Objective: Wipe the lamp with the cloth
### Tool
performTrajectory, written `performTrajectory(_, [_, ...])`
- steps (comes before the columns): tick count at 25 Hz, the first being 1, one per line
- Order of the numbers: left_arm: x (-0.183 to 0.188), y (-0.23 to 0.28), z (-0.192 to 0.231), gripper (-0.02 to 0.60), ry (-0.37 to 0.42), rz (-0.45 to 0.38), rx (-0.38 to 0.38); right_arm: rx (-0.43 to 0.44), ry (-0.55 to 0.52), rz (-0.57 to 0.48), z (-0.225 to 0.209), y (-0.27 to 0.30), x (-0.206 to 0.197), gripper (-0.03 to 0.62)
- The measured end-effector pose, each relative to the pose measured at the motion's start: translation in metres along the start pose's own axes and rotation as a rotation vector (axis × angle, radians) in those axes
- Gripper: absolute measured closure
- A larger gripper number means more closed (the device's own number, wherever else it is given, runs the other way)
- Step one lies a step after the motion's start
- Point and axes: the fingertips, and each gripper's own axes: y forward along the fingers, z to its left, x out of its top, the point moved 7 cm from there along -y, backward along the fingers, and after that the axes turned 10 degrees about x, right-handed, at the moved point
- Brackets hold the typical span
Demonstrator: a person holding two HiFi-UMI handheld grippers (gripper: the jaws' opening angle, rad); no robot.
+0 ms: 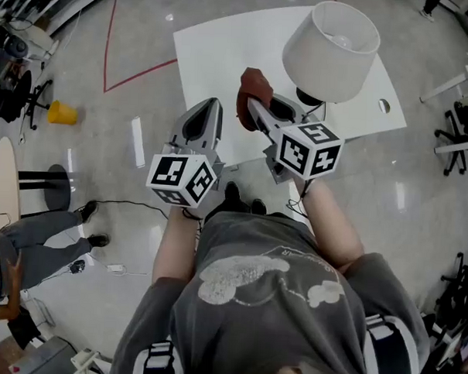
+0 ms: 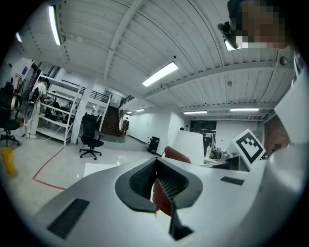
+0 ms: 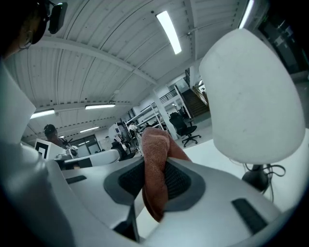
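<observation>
Now: your right gripper point(image 3: 155, 185) has its fingers point(image 3: 179, 181) clamped tight on the rust-brown terry cloth point(image 3: 154, 144). A fold stands up above them and a tail hangs below. Your left gripper point(image 2: 157, 183) has its fingers pressed together, nothing between; the brown behind them is that same cloth.

The table lamp point(image 1: 331, 47) stands upright at the far right of the white bench point(image 1: 212, 57). The cloth is just beside the shade's near-left flank; contact can't be confirmed.

Lead with the raised fold, not the fingers. Press lightly: the shade looks top-heavy on its small dark base point(image 3: 256, 179). Sweep round the wall, then down to the base.

Shade: off-white, tapered, matte, open-topped, a bulb showing inside. A cord trails by the base.
</observation>
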Motion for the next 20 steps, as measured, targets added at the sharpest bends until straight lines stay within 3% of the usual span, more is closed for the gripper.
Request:
performTrajectory(11, [-0.028, -0.04, -0.014, 0.574, -0.026, 0.035, -0.013, -0.025, -0.033, 0.043, 0.01, -0.043, -0.039, 0.503])
performTrajectory(20, [-0.029, -0.059, -0.016, 0.574, -0.052, 0.034, -0.045, -0.075, -0.05, 0.056, 0.02, -0.059, -0.049, 0.503])
